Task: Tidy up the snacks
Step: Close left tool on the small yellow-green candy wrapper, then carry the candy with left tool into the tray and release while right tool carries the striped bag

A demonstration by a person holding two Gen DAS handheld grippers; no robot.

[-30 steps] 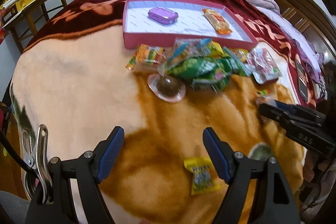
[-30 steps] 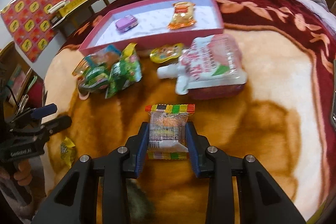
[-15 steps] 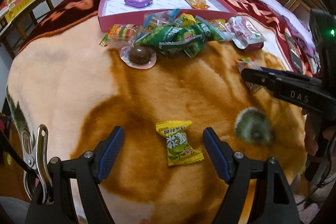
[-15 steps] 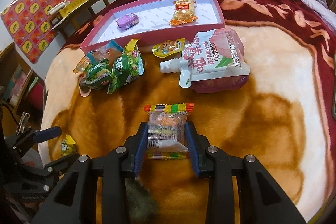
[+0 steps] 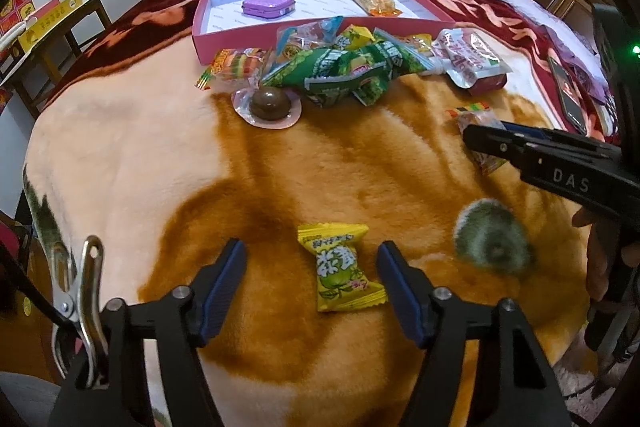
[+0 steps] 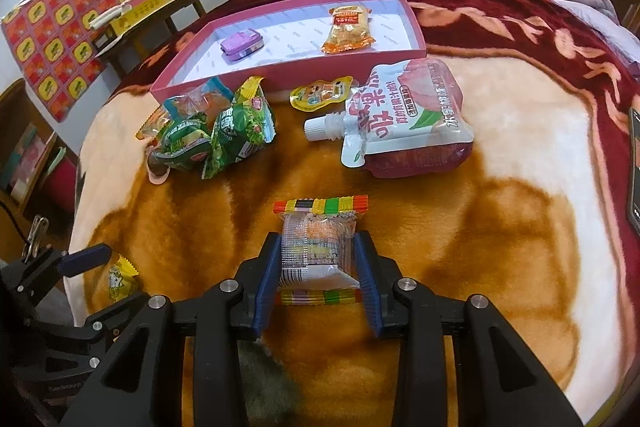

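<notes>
Between the jaws of the left gripper (image 5: 312, 277): yellow candy (image 5: 340, 267) in a crinkled, semi-glossy plastic wrapper. Gripper pads are ribbed blue plastic; arms matt black plastic with bright metal screws. A shiny metal clip (image 5: 82, 291) sits left of the jaws.

Between the jaws of the right gripper (image 6: 318, 275): a clear packet (image 6: 318, 253), glossy film with crimped striped ends.

Beneath both jaws: blanket (image 5: 140, 155), plush, fuzzy, matt cloth.

Beyond the jaws: pink box (image 6: 280, 77), smooth matt cardboard with a white paper-like lining; purple tin (image 6: 242, 45), smooth, satin; pouch (image 6: 404, 119), glossy plastic; green bags (image 5: 344, 71), shiny crumpled foil.
</notes>
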